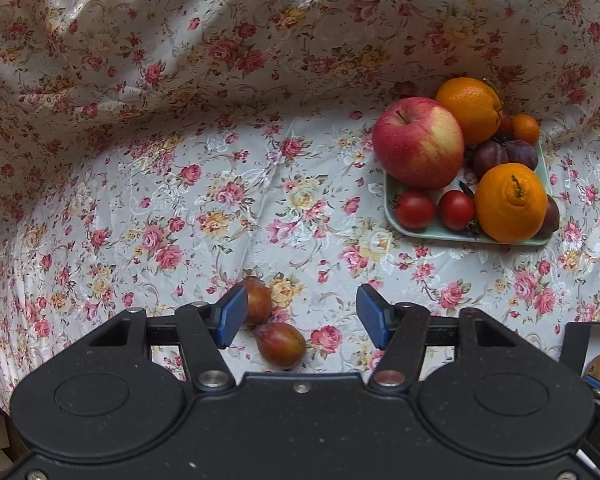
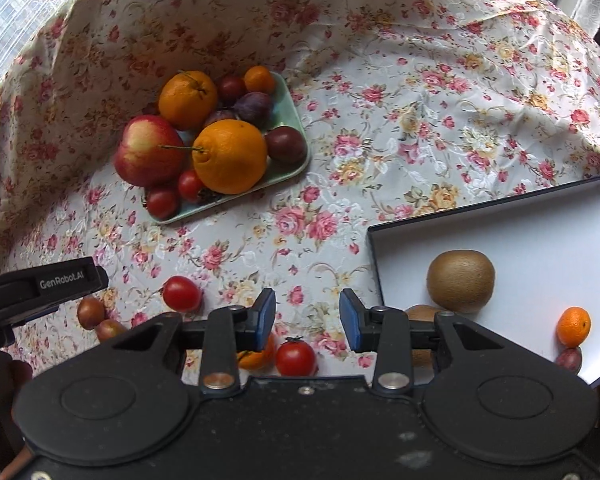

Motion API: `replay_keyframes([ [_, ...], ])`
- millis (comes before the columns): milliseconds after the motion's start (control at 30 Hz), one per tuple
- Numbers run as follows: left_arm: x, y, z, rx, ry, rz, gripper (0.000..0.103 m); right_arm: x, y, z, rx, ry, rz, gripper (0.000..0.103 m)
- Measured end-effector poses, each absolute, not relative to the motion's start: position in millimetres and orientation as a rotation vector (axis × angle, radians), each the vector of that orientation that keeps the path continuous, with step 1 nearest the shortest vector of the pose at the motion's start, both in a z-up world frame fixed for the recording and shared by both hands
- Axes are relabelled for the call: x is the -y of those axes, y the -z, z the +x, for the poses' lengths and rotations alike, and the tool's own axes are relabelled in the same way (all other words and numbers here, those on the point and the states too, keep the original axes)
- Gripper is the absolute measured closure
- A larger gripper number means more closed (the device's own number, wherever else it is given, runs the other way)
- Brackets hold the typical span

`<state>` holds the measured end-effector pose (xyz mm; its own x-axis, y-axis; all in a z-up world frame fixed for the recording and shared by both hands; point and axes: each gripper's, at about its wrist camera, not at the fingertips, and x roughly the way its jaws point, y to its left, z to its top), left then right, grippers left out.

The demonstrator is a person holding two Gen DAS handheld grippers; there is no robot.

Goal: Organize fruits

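Floral cloth (image 1: 204,208), white with pink and yellow roses, covers the counter and rises in folds behind it.

On it sits a pale green tray (image 1: 396,220) piled with fruit: a red apple (image 1: 418,142), two large oranges (image 1: 506,202), dark plums (image 1: 490,156), a small mandarin (image 1: 526,128) and two cherry tomatoes (image 1: 415,210). In the left wrist view the tray lies well beyond the fingers, up and to the right.

The left gripper (image 1: 300,316) points steeply down at the cloth, its blue-padded fingers (image 1: 232,316) spread wide and holding nothing. Two small reddish-brown fruits (image 1: 280,344) lie touching each other on the cloth; one shows just past the left pad, partly hidden by it, the other sits nearer the gripper body, inside the gap toward its left side. Neither pad presses on them.

The right gripper (image 2: 307,318) also points down with its fingers (image 2: 265,320) apart and empty. A cherry tomato (image 2: 295,358) lies on the cloth below the gap, and an orange fruit (image 2: 256,358) is half hidden behind the left pad. Another tomato (image 2: 182,293) lies off to the left.

To the right stands a white box with a dark rim (image 2: 374,256), holding a kiwi (image 2: 460,280), a small mandarin (image 2: 573,327) and a plum (image 2: 570,359); a second kiwi (image 2: 422,314) is mostly hidden behind the right finger.
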<state>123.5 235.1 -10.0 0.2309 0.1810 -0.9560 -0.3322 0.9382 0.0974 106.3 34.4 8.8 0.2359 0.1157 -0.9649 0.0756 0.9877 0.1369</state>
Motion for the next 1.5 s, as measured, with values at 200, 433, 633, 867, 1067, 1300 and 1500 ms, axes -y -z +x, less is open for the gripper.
replay_keyframes([
  [200,-270,13,116,-1.298,-0.390,-0.158,0.039,-68,-2,102,-1.310,-0.028,0.319,0.067],
  [433,-300,16,111,-1.310,-0.411,-0.201,0.039,-72,13,91,-1.239,0.109,0.587,0.078],
  [633,-309,19,110,-1.321,-0.401,-0.210,0.039,-99,14,94,-1.231,0.034,0.421,0.079],
  [867,-306,32,108,-1.367,-0.352,-0.205,0.039,-120,18,95,-1.303,-0.029,0.333,0.079],
  [1067,-294,47,102,-1.429,-0.268,-0.211,0.039,-123,26,95,-1.362,-0.051,0.276,0.080],
  [1300,-280,52,99,-1.455,-0.218,-0.207,0.039,-108,32,96,-1.386,-0.019,0.257,0.087],
  [1500,-271,59,100,-1.481,-0.176,-0.240,0.039,-90,37,100,-1.434,-0.044,0.249,0.087],
])
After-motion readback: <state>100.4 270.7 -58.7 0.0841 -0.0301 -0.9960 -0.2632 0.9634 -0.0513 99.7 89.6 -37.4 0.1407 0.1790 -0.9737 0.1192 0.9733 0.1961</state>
